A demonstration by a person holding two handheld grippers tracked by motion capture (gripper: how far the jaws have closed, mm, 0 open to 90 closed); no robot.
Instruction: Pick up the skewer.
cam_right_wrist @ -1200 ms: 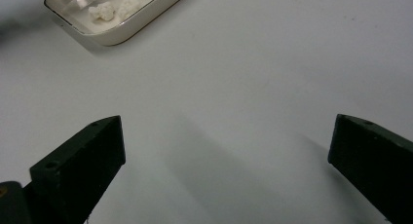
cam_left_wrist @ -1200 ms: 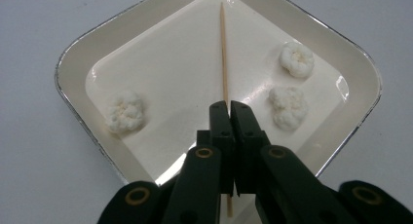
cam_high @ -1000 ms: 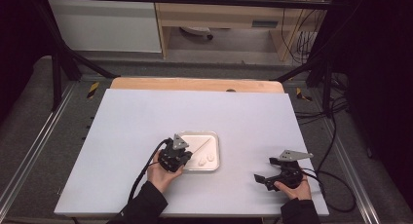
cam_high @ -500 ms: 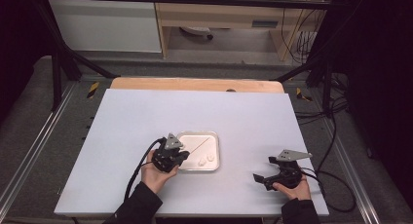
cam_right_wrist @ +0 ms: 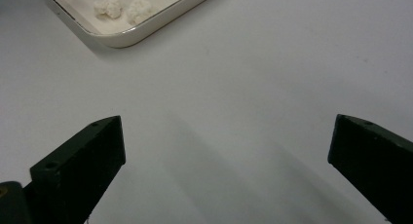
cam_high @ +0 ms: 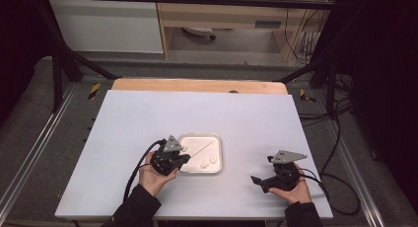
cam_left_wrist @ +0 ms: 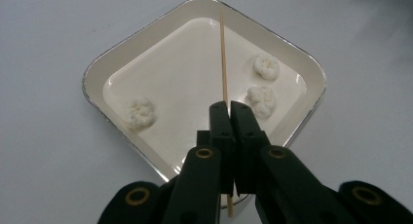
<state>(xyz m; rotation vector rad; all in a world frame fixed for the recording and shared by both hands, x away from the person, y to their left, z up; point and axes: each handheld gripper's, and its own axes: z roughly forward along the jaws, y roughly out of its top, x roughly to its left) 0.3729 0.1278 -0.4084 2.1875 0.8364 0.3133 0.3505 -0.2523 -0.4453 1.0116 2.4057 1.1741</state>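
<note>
Left hand-held gripper (cam_left_wrist: 229,112) clamped on wooden skewer (cam_left_wrist: 223,53) over square tray (cam_left_wrist: 311,68) near bench (cam_high: 148,113) front edge. Three cauliflower florets (cam_left_wrist: 140,112) loose in tray, none speared yet. Right hand-held gripper (cam_right_wrist: 226,151) wide open, empty, near bench's front right corner.

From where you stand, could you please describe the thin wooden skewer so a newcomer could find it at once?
On the white table sits a square cream tray near the front edge. Across it lies the skewer, its near end pinched in the shut left tongs. It is the one long straight stick among three lumpy white pieces.
</note>
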